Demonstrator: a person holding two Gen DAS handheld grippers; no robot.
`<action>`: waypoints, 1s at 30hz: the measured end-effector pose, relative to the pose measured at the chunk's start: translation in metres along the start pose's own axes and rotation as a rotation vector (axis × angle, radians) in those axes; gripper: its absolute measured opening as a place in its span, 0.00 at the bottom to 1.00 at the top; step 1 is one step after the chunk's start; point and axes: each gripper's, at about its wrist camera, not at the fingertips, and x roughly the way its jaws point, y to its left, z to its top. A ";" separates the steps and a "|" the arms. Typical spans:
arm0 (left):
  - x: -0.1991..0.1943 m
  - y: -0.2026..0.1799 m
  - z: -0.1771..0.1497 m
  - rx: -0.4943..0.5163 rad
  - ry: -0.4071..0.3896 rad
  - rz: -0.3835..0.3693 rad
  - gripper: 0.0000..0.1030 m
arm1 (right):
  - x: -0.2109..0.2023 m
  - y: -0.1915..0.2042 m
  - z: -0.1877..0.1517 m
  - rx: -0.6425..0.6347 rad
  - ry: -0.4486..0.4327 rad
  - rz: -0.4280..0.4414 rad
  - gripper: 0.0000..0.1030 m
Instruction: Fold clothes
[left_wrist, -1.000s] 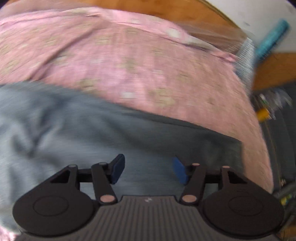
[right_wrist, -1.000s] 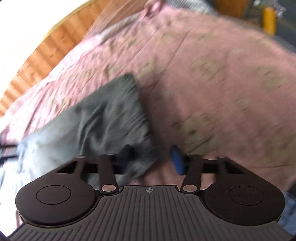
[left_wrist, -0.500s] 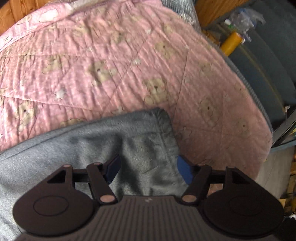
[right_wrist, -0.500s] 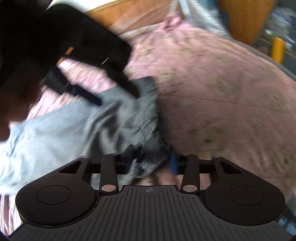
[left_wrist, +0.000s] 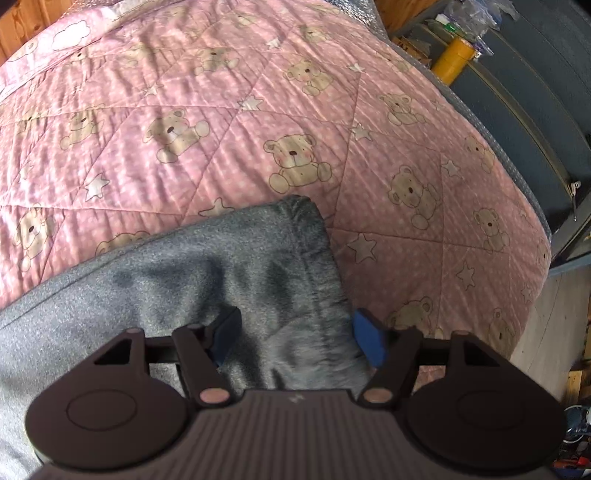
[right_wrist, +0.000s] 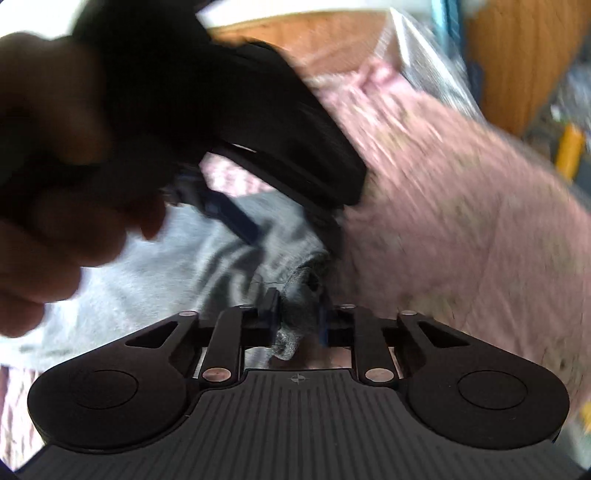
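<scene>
Grey garment (left_wrist: 229, 280) lay on the pink quilt (left_wrist: 369, 122). My left gripper (left_wrist: 295, 332) stood spread, hem edge between its fingers. My right gripper (right_wrist: 297, 317) was pinching a bunched corner.

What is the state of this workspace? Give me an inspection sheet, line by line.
Surface: pink quilt with a teddy-bear print, wrinkled.
Job's things: grey garment lying on the quilt, its seamed end bunched.
Clutter: nothing seen on the quilt.
Grippers: left gripper open, jaws astride the garment's end; right gripper shut on a fold of the garment; a hand holds the left gripper, seen blurred in the right view.
Cables: nothing seen.
Surroundings: wooden wall, grey shelving with a yellow roll beside the bed.
</scene>
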 end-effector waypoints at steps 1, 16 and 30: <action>0.003 0.000 -0.001 0.015 0.004 0.012 0.59 | -0.001 0.007 0.000 -0.028 -0.007 0.009 0.11; -0.005 0.018 -0.002 -0.013 -0.034 -0.008 0.47 | 0.020 0.029 -0.005 -0.087 0.011 -0.011 0.07; -0.078 0.161 -0.078 -0.309 -0.141 -0.028 0.10 | -0.001 0.055 0.001 -0.084 -0.014 0.186 0.47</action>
